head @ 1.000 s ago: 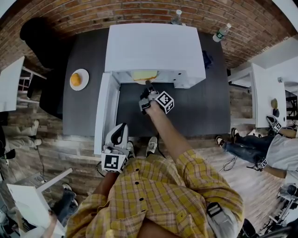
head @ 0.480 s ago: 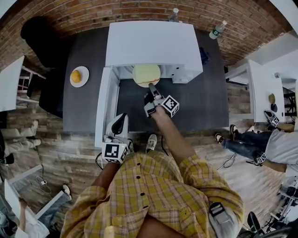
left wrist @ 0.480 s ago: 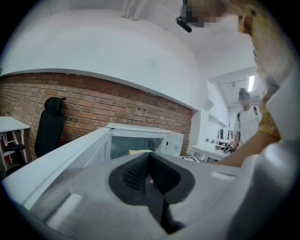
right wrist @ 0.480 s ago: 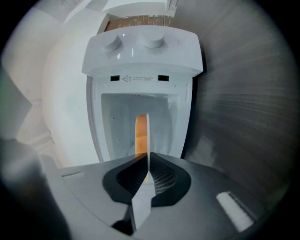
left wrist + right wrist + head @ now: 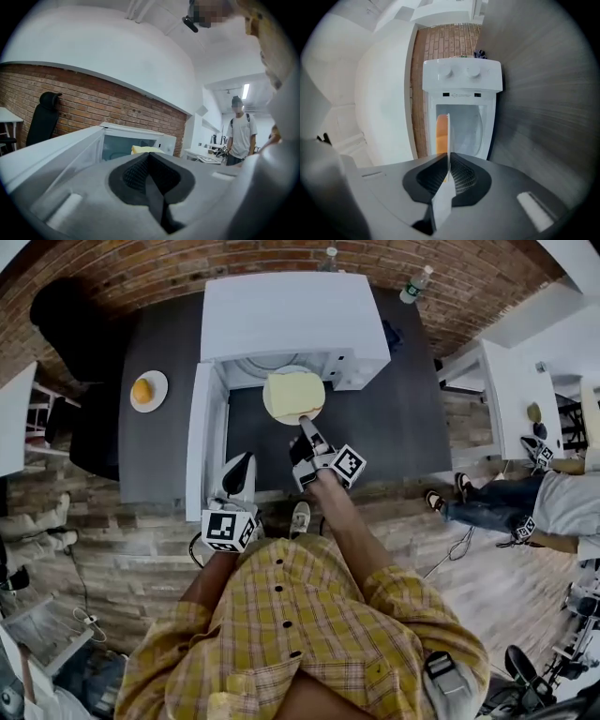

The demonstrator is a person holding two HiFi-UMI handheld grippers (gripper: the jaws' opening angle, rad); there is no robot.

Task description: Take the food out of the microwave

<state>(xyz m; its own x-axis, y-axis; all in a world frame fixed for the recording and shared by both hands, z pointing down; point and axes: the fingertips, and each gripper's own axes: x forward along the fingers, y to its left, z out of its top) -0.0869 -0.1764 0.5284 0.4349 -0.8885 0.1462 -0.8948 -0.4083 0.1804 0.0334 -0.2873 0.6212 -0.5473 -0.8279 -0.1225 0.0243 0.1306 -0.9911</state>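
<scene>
The white microwave (image 5: 295, 320) stands on the dark table with its door (image 5: 204, 451) swung open to the left. A white plate (image 5: 293, 396) bearing flat yellow food (image 5: 296, 390) hangs just outside the cavity, in front of it. My right gripper (image 5: 302, 420) is shut on the plate's near rim. In the right gripper view the plate (image 5: 448, 136) shows edge-on between the pads, with the food (image 5: 441, 133) on its left face and the microwave (image 5: 461, 84) behind. My left gripper (image 5: 234, 491) sits shut and empty by the door's outer end; in the left gripper view its jaws (image 5: 149, 157) meet.
A small plate with an orange (image 5: 142, 391) lies on the table left of the microwave. Water bottles (image 5: 415, 284) stand at the back by the brick wall. A black chair (image 5: 66, 324) is far left, a white table (image 5: 506, 399) and a seated person (image 5: 525, 512) on the right.
My right gripper drew back from the microwave toward me, bringing the plate with the food out of the cavity. The left gripper stayed by the door.
</scene>
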